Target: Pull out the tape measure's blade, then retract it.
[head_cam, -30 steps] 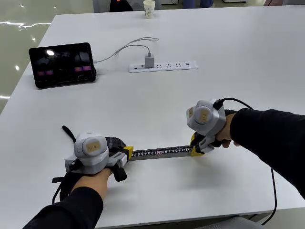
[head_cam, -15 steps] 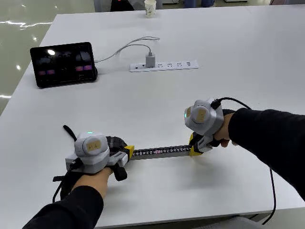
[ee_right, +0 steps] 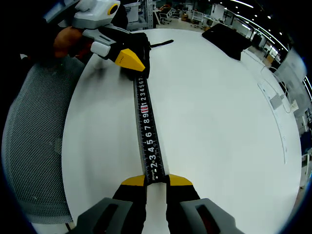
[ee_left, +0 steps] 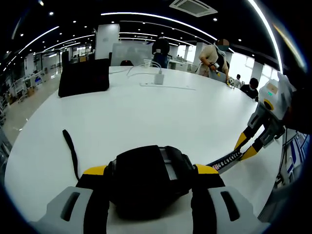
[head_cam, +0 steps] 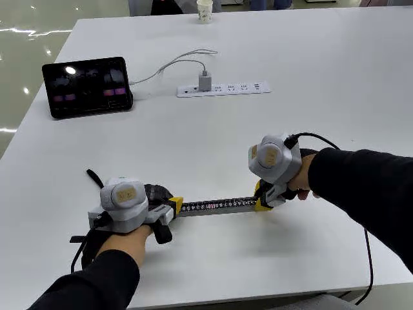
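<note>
The black tape measure case (head_cam: 157, 193) lies on the white table (head_cam: 213, 148), and my left gripper (head_cam: 169, 210) is shut on it. In the left gripper view the case (ee_left: 148, 178) sits squeezed between the yellow-tipped jaws. The blade (head_cam: 216, 206) runs out flat to the right, low over the table. My right gripper (head_cam: 261, 204) is shut on the blade's far end. In the right gripper view the numbered blade (ee_right: 146, 131) leads from my right gripper (ee_right: 156, 181) up to the left gripper (ee_right: 127, 57) and the case.
A dark tablet (head_cam: 87, 86) stands at the far left. A white power strip (head_cam: 223, 89) with a charger and cable lies at the far middle, and a paper cup (head_cam: 205, 10) at the far edge. A black strap (head_cam: 94, 179) trails left of the case.
My right gripper has moved a little to the left toward the case, still holding the blade's end, so the pulled-out length is slightly shorter. The left gripper has stayed put.
</note>
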`<state>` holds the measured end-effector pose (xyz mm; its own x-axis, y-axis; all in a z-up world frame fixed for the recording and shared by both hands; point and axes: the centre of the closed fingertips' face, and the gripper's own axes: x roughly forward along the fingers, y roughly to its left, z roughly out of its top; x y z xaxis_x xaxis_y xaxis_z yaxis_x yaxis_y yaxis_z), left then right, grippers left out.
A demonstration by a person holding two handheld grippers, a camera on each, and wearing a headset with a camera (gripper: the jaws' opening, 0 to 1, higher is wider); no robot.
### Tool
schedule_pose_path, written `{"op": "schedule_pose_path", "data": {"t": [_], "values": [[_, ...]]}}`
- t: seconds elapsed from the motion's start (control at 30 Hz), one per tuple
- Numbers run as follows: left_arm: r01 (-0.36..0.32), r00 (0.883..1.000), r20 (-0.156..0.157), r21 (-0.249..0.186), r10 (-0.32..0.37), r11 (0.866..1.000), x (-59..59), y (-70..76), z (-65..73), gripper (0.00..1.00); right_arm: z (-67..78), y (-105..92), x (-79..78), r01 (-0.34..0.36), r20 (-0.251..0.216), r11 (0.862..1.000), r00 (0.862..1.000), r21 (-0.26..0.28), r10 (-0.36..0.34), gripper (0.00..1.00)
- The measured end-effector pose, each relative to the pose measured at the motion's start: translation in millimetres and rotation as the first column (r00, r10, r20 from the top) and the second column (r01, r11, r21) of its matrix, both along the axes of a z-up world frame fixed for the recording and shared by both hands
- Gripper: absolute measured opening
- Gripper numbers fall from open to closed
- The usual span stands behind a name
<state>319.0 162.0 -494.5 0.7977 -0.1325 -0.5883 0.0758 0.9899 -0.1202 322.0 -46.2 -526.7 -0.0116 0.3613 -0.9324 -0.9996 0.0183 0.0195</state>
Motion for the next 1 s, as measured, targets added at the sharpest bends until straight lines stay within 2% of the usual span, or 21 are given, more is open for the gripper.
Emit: {"op": "schedule_pose_path", "data": {"t": [0.3,1.0], "values": [[-0.007,1.000,-0.004,-0.026,0.006,1.000,-0.3,1.1,-0.3,0.63,-0.2,7.7,-0.6,0.005,-0.001,1.000,1.000,0.007,-0.005,0.11],[-0.005,1.000,-0.011,-0.041,0.005,0.999,-0.6,1.5,-0.4,0.63,1.0,20.2,-1.4,0.006,-0.005,0.999,1.000,0.036,-0.006,0.11]]}}
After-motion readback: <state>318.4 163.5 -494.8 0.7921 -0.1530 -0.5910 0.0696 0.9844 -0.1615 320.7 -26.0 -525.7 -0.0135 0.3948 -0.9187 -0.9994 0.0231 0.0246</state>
